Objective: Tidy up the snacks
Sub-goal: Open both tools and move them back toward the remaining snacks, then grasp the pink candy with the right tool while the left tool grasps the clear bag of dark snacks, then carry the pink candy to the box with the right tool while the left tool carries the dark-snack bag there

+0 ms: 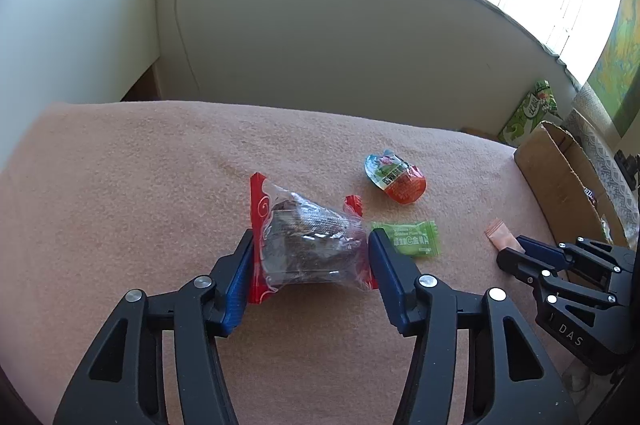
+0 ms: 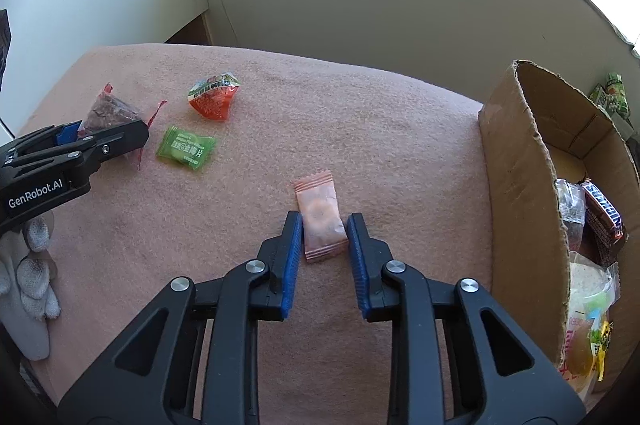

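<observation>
A clear packet with red ends and dark contents (image 1: 308, 245) lies on the pink cloth between the fingers of my left gripper (image 1: 311, 239), whose pads touch its two sides; it also shows in the right wrist view (image 2: 110, 111). A small pink sachet (image 2: 322, 221) lies between the pads of my right gripper (image 2: 323, 225), which sit close on both sides of it with thin gaps showing. A green candy wrapper (image 1: 408, 237) and an orange-and-blue packet (image 1: 396, 177) lie beyond.
An open cardboard box (image 2: 520, 185) stands at the right with a Snickers bar (image 2: 604, 221) and other snack bags inside. A pink cloth (image 1: 140, 185) covers the table. A gloved hand (image 2: 32, 265) holds the left gripper. A wall rises behind the table.
</observation>
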Motion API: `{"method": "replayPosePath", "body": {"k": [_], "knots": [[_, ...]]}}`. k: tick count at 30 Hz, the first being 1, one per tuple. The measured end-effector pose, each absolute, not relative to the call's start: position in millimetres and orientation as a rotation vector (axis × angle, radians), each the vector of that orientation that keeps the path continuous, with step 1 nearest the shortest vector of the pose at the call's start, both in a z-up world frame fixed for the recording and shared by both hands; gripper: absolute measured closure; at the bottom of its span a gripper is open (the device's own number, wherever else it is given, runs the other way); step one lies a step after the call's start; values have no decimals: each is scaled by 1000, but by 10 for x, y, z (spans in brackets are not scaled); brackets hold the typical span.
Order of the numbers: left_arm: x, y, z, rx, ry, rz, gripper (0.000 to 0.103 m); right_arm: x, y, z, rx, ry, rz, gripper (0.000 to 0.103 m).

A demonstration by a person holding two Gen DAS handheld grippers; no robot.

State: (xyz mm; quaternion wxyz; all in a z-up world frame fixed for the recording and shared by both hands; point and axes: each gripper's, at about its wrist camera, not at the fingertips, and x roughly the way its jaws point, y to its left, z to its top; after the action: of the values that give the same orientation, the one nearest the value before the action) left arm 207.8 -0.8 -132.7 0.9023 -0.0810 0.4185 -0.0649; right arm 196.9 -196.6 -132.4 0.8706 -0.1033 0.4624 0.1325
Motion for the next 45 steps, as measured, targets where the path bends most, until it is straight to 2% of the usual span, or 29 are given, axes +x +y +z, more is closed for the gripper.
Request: {"method": "replayPosePath", "body": {"k": [9,27,45], "knots": [[2076,11,-1329,-186,858,-136,58,1984,-1951,-1347,-219,961,279,83],[1790,51,-1127,-201,808,-155,60,1686,-2141,-1005,-77,886,330,84],[1401,-636,-532,-144,684,-329,60,1390,-2569,-492,-26,769,312,84]]}}
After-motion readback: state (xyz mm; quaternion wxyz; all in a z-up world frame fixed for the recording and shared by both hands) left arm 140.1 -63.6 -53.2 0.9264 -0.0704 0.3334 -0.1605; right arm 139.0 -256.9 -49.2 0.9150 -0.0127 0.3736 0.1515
